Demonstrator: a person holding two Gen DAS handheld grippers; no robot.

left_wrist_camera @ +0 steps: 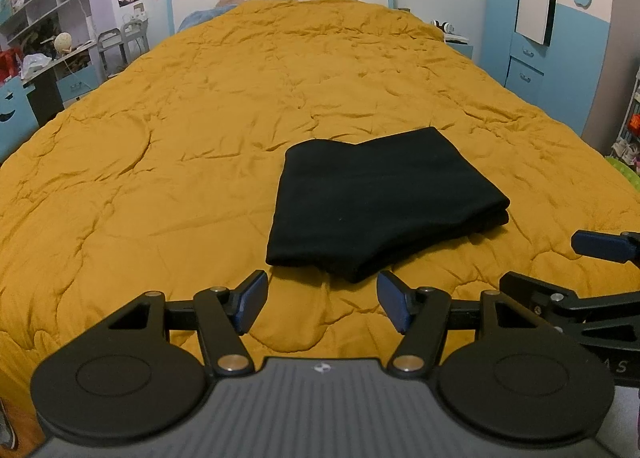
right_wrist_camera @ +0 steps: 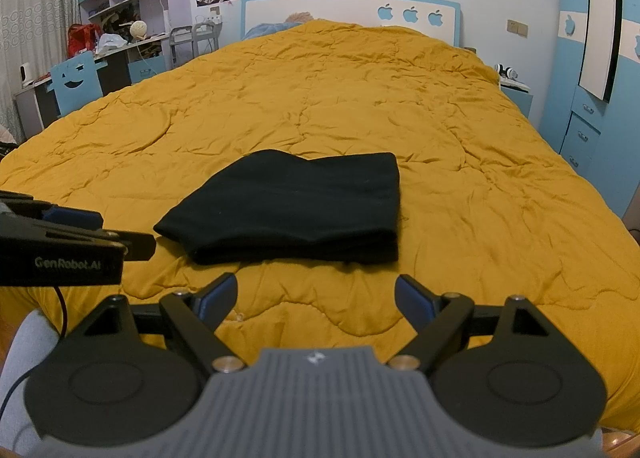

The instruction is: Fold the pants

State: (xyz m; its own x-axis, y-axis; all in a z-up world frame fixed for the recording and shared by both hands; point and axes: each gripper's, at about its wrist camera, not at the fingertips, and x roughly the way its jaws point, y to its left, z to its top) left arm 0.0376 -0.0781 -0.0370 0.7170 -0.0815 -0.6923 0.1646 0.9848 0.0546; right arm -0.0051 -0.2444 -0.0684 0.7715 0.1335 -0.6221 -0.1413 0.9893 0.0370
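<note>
My left gripper (left_wrist_camera: 322, 304) & right gripper (right_wrist_camera: 316, 300) both released, empty, just short of black pants (left_wrist_camera: 380, 201), folded on bed (left_wrist_camera: 180, 137). Risk: snagging quilt, undoing fold.

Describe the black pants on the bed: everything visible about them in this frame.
The pants are plain black, soft-looking fabric, folded into a compact, layered bundle with stacked edges along one side. They lie flat on the wrinkled yellow quilt, near its front edge. Nothing else touches them: the left gripper and right gripper are both open, just short of them.
</note>
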